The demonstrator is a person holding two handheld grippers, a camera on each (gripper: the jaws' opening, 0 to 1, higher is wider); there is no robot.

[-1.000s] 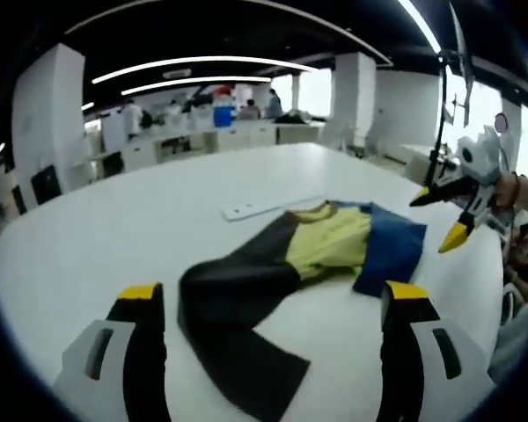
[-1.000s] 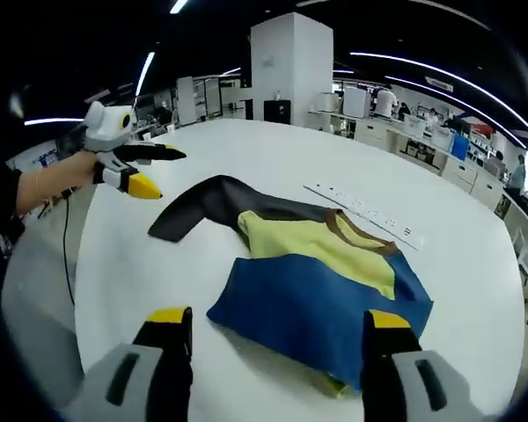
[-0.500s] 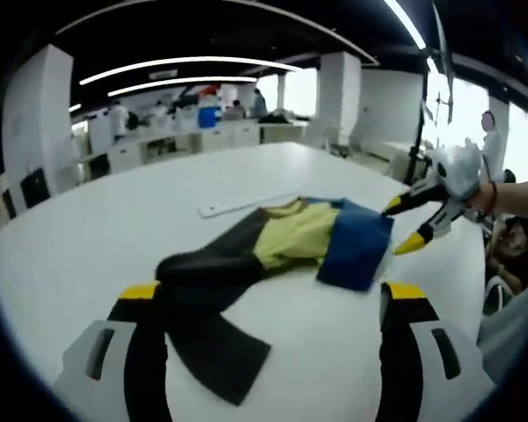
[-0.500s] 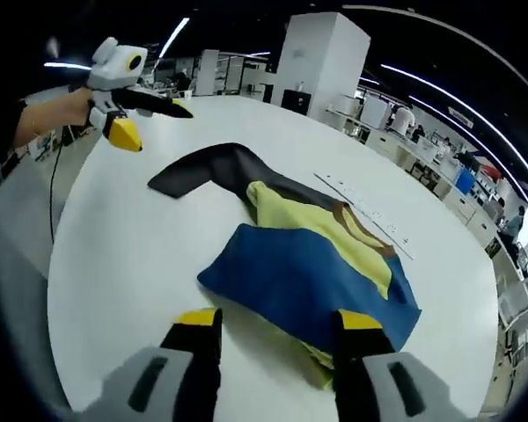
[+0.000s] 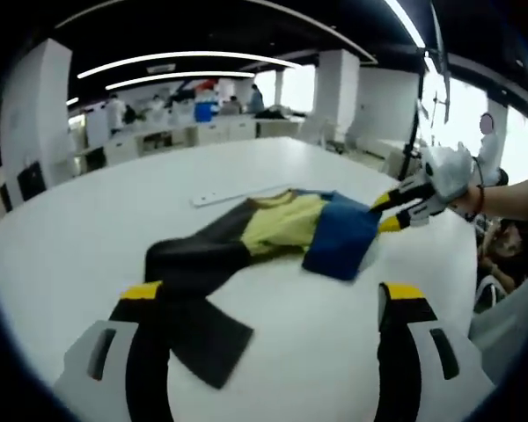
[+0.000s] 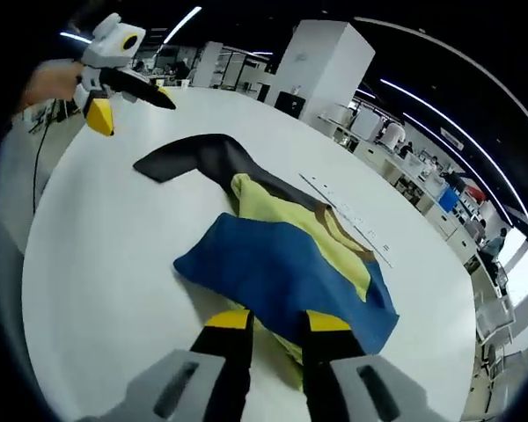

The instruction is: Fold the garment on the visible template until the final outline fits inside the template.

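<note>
Garment (image 6: 282, 264) is lying on the white table (image 6: 114, 290), partly folded: a blue panel is doubled over the yellow body, and one dark sleeve (image 5: 189, 290) is trailing out flat toward my left side. My right gripper (image 6: 277, 322) is closing on the near blue edge; its jaws are drawn close together with cloth between the yellow tips, so I judge that I am pinching the fabric there, though how firm the hold is I cannot tell. In the left gripper view the same tool is meeting the blue fold at its far side. My left gripper (image 5: 273, 294) is hovering with jaws spread wide, holding nothing, the dark sleeve lying between and just ahead of them. A long white ruler-like strip (image 5: 238, 192) is lying beside the collar. I am seeing no drawn outline on the table, so fit cannot be judged. By my reckoning the sleeve is yet to be folded in.
</note>
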